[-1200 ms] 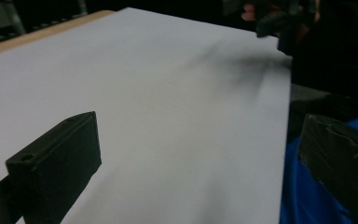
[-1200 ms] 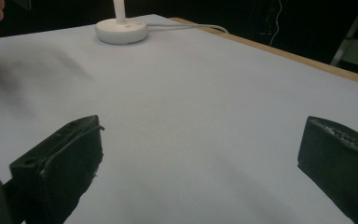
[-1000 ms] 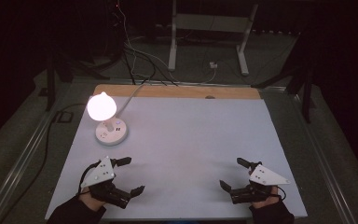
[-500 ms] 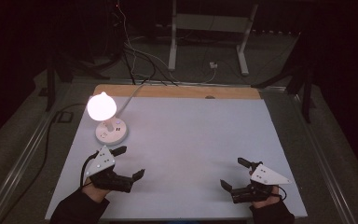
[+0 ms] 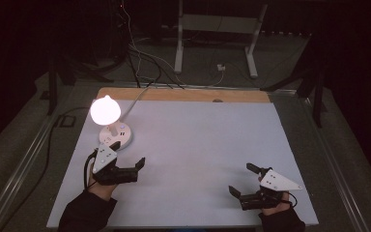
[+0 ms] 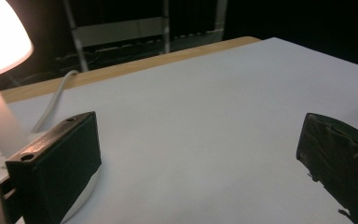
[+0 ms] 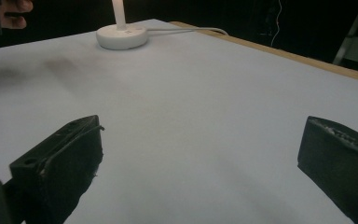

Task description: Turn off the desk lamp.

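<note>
From up high, there's a white table (image 5: 198, 145) with a wooden strip along the far edge, and a little lit lamp (image 5: 107, 112) sitting on its round white base (image 5: 118, 136) near the far left corner. A white cord (image 5: 137, 96) runs off the back edge from it. The left gripper (image 5: 127, 155) is just in front of that base, one jaw almost against its rim, the other jaw pointing out toward the middle of the table. Jaws are spread wide, nothing in them. The right gripper (image 5: 245, 179) is well away at the near right corner, jaws also spread apart and empty, hovering low over bare tabletop. Both of the person's hands come in from the near edge in dark sleeves.

Left gripper view: the glowing shade (image 6: 0, 32) blows out the top left corner, and the stem drops down behind the left jaw. That jaw sits right by the lamp base, looks like it's over the edge of it, can't say if it's actually touching. The other jaw is way off to the right with plain white surface between. Wide open.

Right gripper view: two black jaws far apart, just table between them. The lamp base (image 7: 121, 35) is far off at the top with its cord (image 7: 191, 30) trailing right, and a bit of the other hand (image 7: 16, 11) peeks in at the top left corner.
</note>
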Available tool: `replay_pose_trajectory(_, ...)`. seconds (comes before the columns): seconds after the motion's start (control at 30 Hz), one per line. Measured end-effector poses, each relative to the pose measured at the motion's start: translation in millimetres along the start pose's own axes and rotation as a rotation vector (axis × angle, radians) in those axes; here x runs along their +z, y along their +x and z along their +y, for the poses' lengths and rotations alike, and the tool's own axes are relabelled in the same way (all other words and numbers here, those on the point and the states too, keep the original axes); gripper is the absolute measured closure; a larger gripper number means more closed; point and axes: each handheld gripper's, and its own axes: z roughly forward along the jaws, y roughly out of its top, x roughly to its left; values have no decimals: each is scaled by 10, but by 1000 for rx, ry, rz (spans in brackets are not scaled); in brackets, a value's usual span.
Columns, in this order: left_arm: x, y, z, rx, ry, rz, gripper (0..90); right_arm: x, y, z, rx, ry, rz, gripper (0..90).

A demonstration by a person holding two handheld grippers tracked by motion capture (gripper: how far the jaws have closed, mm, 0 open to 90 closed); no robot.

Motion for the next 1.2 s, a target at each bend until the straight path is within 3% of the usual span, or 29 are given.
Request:
replay_pose_trajectory(0.2,103,-6,-36,-49,-4,75,4,-5,-3,1,1,-1,-1,0)
replay_pose_trajectory(0.23,139,-19,-44,-42,16,117,4,-6,-3,1,0,-3,-1,0)
replay_pose_trajectory(0.27,139,-19,-44,-42,16,117,4,-7,-5,2,1,-4,0,0)
replay_pose_trajectory(0.37,198,-49,-45,-78,28,205,4,-5,-12,-1,6,-3,1,0)
replay_pose_trajectory(0.53,250,-20,-58,-87,17,260,4,-8,-13,1,9,-6,2,0)
replay_pose_trajectory(0.73,352,68,-87,-105,63,307,11,-9,-14,0,9,-6,2,0)
replay_pose_trajectory(0.8,378,89,-88,-105,73,323,44,-9,-13,0,7,-6,1,0)
replay_pose_trajectory(0.87,416,114,-90,-106,82,379,75,-11,-13,2,9,-7,2,0)
replay_pose_trajectory(0.93,430,124,-94,-111,86,398,83,-9,-15,-1,10,-5,3,0)
replay_pose_trajectory(1.2,507,196,-104,-127,84,422,282,-13,-21,-3,14,-3,2,0)
